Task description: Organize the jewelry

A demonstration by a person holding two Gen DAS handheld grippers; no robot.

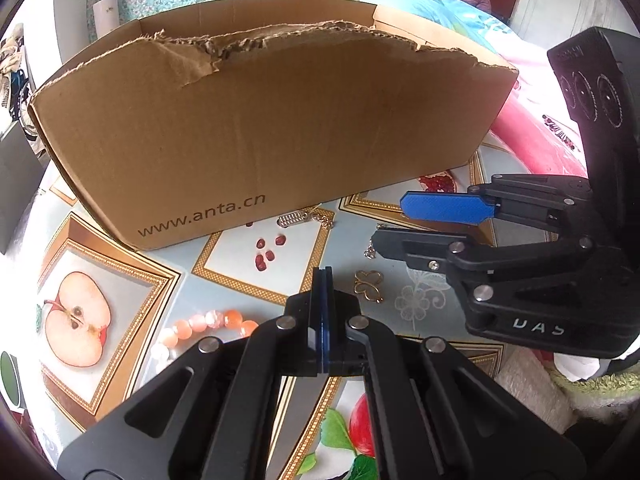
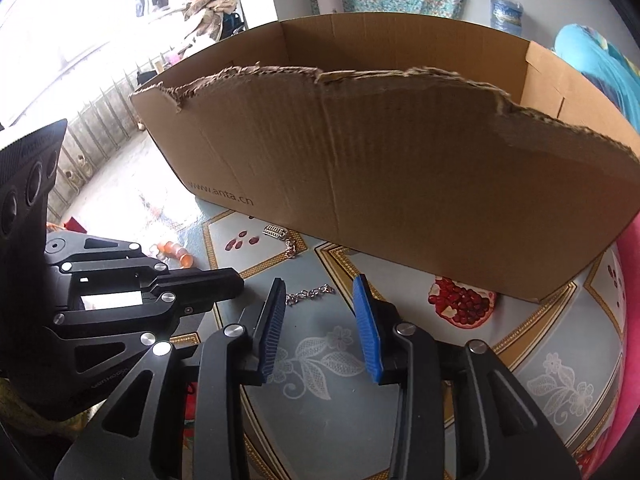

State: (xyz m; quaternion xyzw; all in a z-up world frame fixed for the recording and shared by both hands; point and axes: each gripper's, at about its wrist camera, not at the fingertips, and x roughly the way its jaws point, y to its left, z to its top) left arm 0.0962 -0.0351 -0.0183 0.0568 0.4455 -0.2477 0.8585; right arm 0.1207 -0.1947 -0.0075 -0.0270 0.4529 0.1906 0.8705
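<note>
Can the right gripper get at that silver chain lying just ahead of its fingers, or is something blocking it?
Probably yes. The right gripper has open jaws with nothing between them, and the silver chain lies on bare tablecloth just beyond its tips. The left gripper sits close beside it, but not across the path.

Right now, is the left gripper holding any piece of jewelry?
No. The left gripper is shut with nothing between its pads; the gold butterfly charm lies beside it on the tablecloth.

Your left gripper (image 1: pixel 323 276) and right gripper (image 2: pixel 320 300) are black linkage frames with round silver pivot screws, blue ribbed pads (image 2: pixel 366 320), and faint white lettering on the housing.
</note>
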